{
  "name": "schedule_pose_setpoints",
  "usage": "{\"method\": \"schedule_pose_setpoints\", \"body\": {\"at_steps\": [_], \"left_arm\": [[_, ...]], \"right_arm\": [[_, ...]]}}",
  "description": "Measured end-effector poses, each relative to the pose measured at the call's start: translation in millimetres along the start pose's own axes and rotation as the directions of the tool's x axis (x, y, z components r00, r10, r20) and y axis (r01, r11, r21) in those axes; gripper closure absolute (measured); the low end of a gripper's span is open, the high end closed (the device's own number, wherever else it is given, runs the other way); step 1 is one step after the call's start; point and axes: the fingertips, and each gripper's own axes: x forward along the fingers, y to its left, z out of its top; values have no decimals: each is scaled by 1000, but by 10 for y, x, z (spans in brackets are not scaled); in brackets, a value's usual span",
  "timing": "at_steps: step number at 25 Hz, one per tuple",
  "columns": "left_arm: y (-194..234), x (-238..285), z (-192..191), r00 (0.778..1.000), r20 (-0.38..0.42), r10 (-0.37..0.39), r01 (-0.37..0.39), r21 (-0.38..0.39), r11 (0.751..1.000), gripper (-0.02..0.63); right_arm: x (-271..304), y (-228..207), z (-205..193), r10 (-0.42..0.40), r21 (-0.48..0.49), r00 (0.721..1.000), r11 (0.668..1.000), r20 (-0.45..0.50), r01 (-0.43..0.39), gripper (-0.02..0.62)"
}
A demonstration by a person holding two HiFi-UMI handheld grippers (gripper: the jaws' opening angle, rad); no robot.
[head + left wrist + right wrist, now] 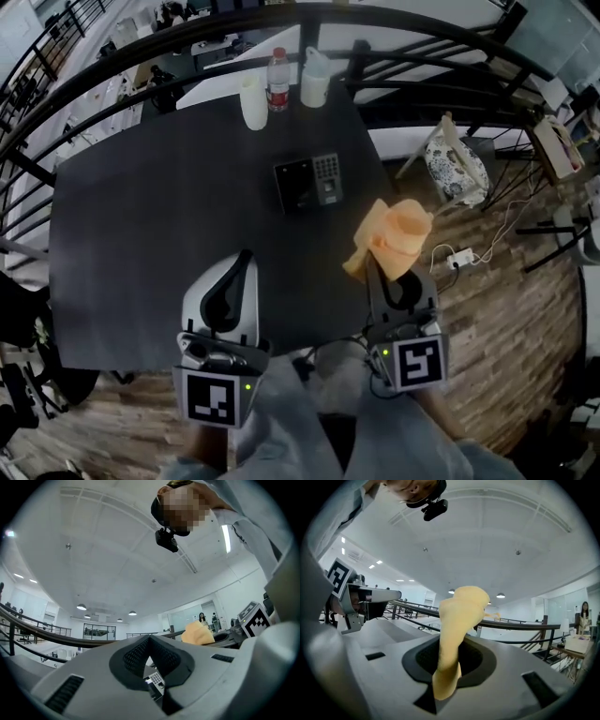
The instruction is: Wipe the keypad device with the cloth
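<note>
Black keypad device (307, 182) lies flat on table (141, 244); crumpled orange cloth (389, 236) rises from right gripper (384, 272).

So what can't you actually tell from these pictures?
The keypad device: in the head view its key markings are too small to read. The left gripper view shows only a sliver of it under the shut left tongs.
The cloth: its bunched folds cover the tips of the right tongs in the head view.
The bottle: label too small, head view.
The table: near edge partly hidden behind both tongs, head view.
</note>
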Motion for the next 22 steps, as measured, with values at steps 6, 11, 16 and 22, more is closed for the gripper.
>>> {"method": "schedule_pose_setpoints", "body": {"at_steps": [6,11,16,22], "left_arm": [[156,-72,-14,997,-13,74,-74,6,997,594],[195,-73,-19,993,-19,120,-120,4,993,594],[186,-15,-23,985,-19,172,-172,3,985,594],[162,-2,-59,970,-31,241,-241,7,970,594]], "right_arm": [[238,120,-38,80,6,997,997,6,-80,525],[422,174,-124,155,-10,988,988,-5,-155,525],[638,241,-229,239,-14,971,971,-16,-239,525],[897,371,-389,350,-33,937,936,-26,-350,525]]}}
